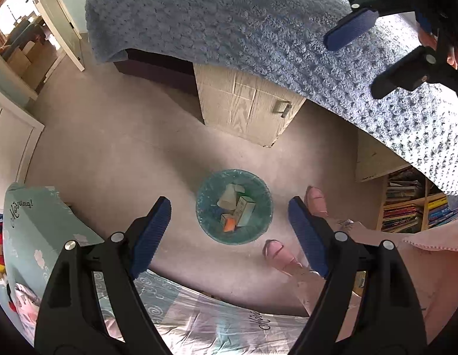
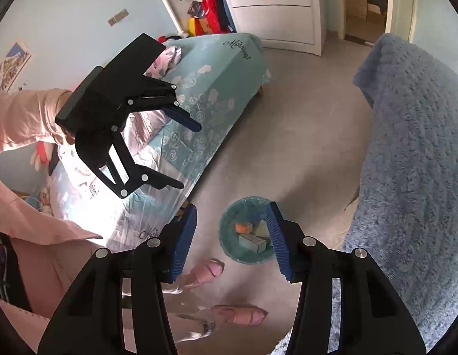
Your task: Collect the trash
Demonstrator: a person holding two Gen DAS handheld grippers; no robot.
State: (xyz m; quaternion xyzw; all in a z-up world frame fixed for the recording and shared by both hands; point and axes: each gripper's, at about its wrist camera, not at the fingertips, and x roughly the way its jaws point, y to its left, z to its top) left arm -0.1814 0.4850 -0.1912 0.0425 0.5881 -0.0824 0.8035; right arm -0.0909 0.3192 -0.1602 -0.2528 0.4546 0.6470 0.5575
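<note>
The left claw point(image 1: 229, 227) was held wide open above the floor point(image 1: 116, 148), with nothing between its blue pads point(image 1: 152, 233). The right claw point(image 2: 231, 241) was held open too, and nothing was gripped in it. A round green trash bin point(image 1: 234, 206) was seen standing on the floor, between the bed point(image 2: 217, 88) and the blue blanket point(image 1: 258, 23). Small boxes point(image 1: 243, 211) and an orange piece point(image 1: 229, 224) were seen lying inside the bin. Two pink slippers point(image 1: 316, 199) were seen just beside it.
</note>
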